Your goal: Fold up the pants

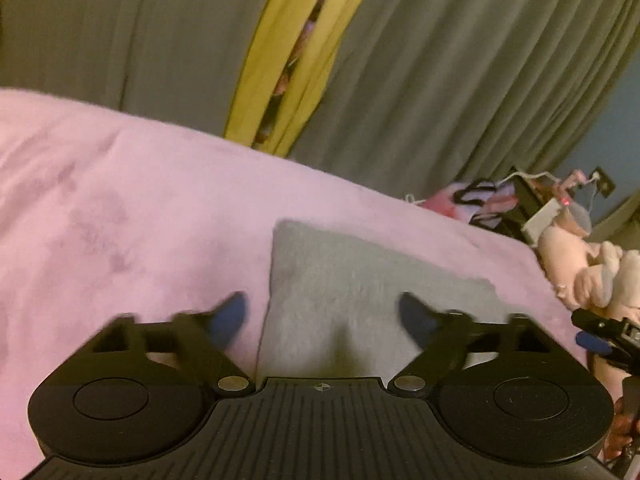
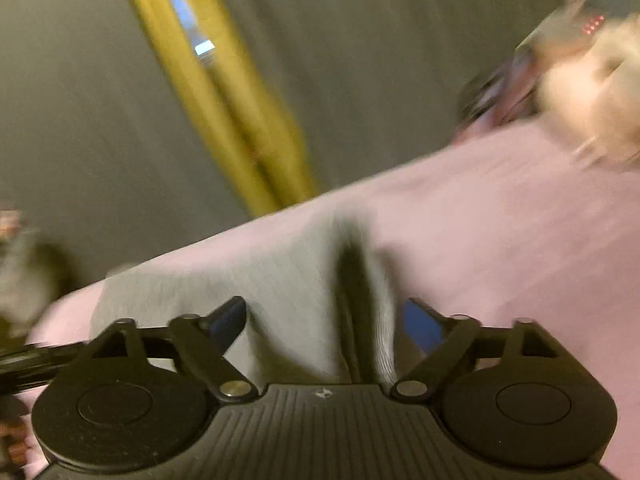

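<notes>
So right now both claws are hovering over the bed and neither one has anything in it. My left gripper (image 1: 322,316) is spread wide, blue pads (image 1: 230,320) well apart with nothing between them. The grey pants (image 1: 360,280) sit straight ahead of it, lying flat as a folded rectangle on the pink blanket (image 1: 120,220). The left pad is over bare blanket just off the pants' left edge, and the right pad is over the grey fabric itself.

My right gripper (image 2: 326,320) is released too, fingers wide apart. From that camera the pants (image 2: 260,272) fill the space right in front of the claw and run off to its left, and there's a dark crease or fold running up the fabric just ahead of the gap. The right pad (image 2: 420,326) is out past the pants' right edge, over the blanket (image 2: 500,220). This view is pretty motion-blurred, so I can't tell if the pads are touching the cloth.

Beyond both claws is a grey curtain (image 1: 460,80) with a yellow one (image 1: 280,60) in the gap. Far off to the left claw's right is a stuffed toy (image 1: 580,264) plus some clutter.
</notes>
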The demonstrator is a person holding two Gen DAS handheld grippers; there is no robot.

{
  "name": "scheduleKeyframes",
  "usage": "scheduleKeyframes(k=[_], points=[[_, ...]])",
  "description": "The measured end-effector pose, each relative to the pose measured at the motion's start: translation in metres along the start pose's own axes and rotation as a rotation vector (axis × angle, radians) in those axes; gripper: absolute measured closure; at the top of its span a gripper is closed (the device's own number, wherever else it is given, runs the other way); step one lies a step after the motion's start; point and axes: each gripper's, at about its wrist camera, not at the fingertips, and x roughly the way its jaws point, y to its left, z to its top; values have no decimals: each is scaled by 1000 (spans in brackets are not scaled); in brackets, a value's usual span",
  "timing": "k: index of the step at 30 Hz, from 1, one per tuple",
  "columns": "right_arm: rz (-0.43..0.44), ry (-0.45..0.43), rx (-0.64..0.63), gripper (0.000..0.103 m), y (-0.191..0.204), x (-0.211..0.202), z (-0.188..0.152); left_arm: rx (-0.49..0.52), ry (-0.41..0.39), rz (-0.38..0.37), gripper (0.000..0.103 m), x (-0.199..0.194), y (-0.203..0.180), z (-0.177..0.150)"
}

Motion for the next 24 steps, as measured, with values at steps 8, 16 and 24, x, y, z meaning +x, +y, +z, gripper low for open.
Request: scheduleKeyframes(k=[8, 16, 24], points=[[229, 68, 407, 18, -49, -14, -74, -111, 128, 36, 8, 2, 11, -92], [231, 146, 658, 29, -69, 1, -102, -118, 41, 155, 8, -25, 18, -121], [150, 87, 685, 64, -51, 34, -102, -166, 62, 186, 8, -27, 17, -101]])
